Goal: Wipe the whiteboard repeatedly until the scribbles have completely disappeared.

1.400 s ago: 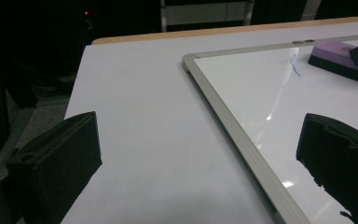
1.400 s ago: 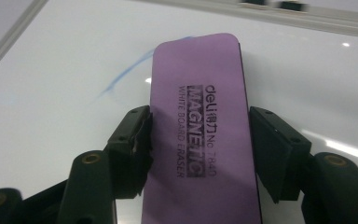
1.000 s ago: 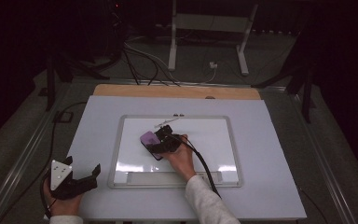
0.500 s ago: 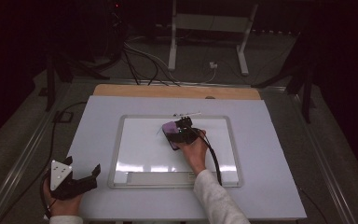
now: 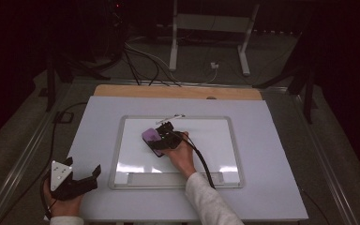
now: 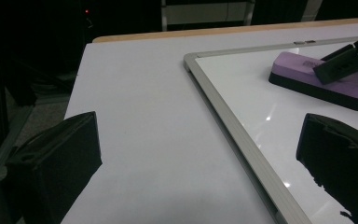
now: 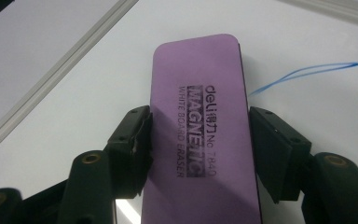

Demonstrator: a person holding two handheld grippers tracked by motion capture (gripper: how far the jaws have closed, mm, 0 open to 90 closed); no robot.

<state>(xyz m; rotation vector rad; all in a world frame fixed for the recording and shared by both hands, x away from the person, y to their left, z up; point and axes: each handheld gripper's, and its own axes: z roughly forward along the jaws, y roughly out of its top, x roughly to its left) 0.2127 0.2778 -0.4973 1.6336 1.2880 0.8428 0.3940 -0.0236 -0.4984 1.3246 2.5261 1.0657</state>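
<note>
**Eraser swings back left, one blue stroke left to clear**

High view first: the right gripper sits over the upper middle of the whiteboard, its jaws clamped on the long sides of the purple eraser, which lies flat on the white surface. Half a second ago the eraser was further right and nearer the board's top edge; a second ago it was about where it is now. So the hand has gone out to the right and come back left, which reads to me as a wiping pass across the board.

From the right gripper view the grip looks firm, with both pads pressed against the eraser's foam sides and the printed label facing up. Just beside the eraser's far end a thin blue pen line remains on the board, untouched by the eraser as it sits. I'd judge the wiping is not finished, and the next pass needs to carry the eraser over that stroke.

The left gripper rests off the board at the near left corner of the table, jaws apart with nothing between them, in the same spot as a second ago. In the left gripper view the board's frame runs past it, the eraser well beyond.
</note>
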